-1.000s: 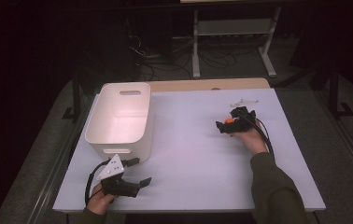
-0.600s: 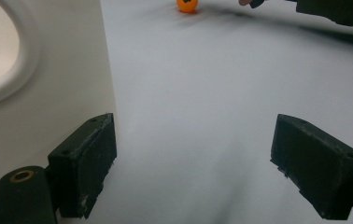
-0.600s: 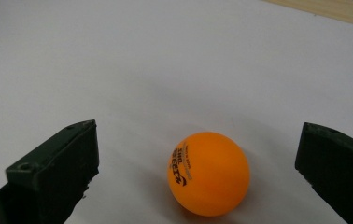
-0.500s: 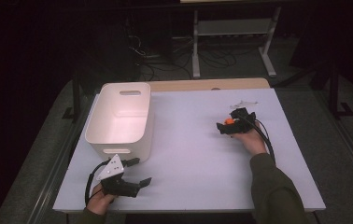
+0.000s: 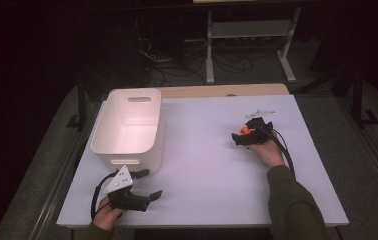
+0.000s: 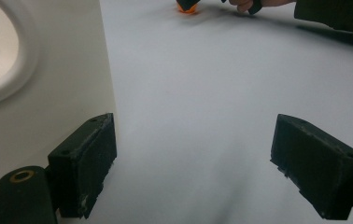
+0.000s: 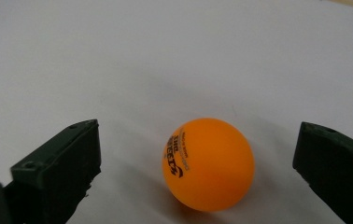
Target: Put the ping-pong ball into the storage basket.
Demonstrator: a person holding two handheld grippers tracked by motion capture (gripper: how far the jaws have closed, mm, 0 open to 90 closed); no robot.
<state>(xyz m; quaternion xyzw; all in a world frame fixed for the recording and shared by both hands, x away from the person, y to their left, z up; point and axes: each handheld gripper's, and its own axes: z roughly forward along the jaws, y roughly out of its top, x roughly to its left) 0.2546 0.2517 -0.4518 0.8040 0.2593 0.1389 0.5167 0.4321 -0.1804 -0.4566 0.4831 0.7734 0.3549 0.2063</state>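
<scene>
ok, high view first: white table (image 5: 202,150), white bin (image 5: 129,127) at roughly 9 o'clock from table centre, its long axis running 12 to 6. left gripper (image 5: 144,186) sits at about 7 o'clock near the front edge, just off the bin's near end, jaws spread, nothing between them. right gripper (image 5: 241,136) is at about 2 o'clock, held by the right hand (image 5: 267,150), pointing toward 9 o'clock. orange ball (image 5: 245,130) shows as a small dot at its tip (too small here to judge contact). a thin clear item lies just beyond the gripper at 12 o'clock, can't tell what it is.

left gripper view: both black jaws wide apart, bare table between them, released. bin wall (image 6: 48,84) fills the 9 to 11 o'clock side, touching or nearly touching the left jaw, can't tell which. other gripper and the ball (image 6: 187,8) are far off at 12 o'clock.

right gripper view: ball (image 7: 208,163) rests on the table between the jaws, a bit right of centre, black print on its left face. jaws spread, clear gap each side, not touching the ball.
</scene>
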